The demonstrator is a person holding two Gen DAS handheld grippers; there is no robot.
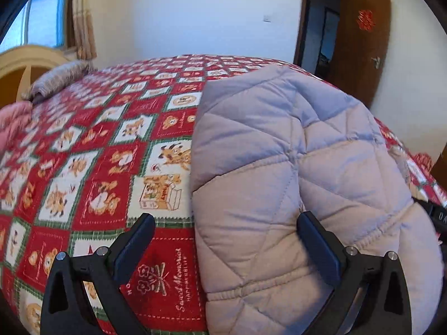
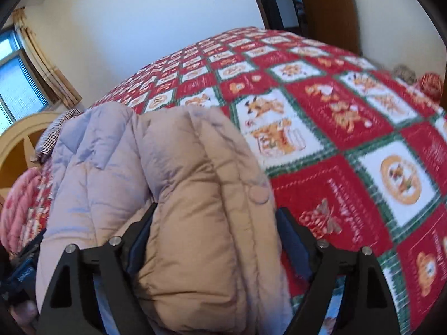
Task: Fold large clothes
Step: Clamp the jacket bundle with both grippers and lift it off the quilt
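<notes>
A pale pink-grey quilted puffer jacket point(image 1: 293, 167) lies folded on a bed with a red, white and green Christmas-pattern cover point(image 1: 111, 145). My left gripper point(image 1: 226, 223) is open over the jacket's left edge; its right finger point(image 1: 315, 240) rests on the padding, its left finger point(image 1: 137, 240) over the cover. In the right wrist view the jacket point(image 2: 173, 195) bulges up between the fingers of my right gripper point(image 2: 216, 215), which is wide open around a thick fold near the snap button point(image 2: 258, 195).
A striped pillow point(image 1: 56, 81) and a pink quilt point(image 1: 11, 122) lie at the bed's left end by a cream headboard point(image 1: 25, 64). An open brown door point(image 1: 360, 44) and a window with curtains point(image 1: 81, 14) are behind. The cover point(image 2: 363, 139) stretches right of the jacket.
</notes>
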